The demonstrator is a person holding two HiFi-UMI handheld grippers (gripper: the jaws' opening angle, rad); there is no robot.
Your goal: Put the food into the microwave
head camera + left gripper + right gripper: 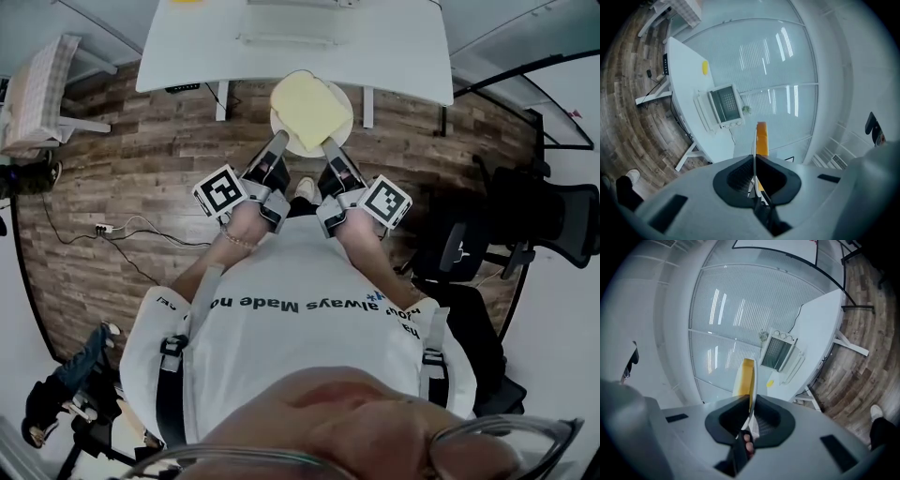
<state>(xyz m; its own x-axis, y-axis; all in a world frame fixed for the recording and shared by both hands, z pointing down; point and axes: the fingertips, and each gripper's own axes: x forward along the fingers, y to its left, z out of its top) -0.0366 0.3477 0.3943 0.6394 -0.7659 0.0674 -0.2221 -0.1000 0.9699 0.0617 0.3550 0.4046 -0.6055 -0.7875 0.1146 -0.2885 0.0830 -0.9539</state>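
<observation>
Wood floor, head view: white table (187, 47) ahead; plate (302, 147) with yellow food (309, 111) held level short of it.
Left gripper (754, 171) view: jaws clamped on plate rim; microwave (723, 107) lies ahead-left.
Right gripper (749, 418) view: clamped on opposite rim (microwave ahead-right).

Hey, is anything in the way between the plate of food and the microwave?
Nothing visible. The left gripper and right gripper hold the plate by its rim; only floor and table lie between it and the microwave. Whether its door is open, I cannot tell.
</observation>
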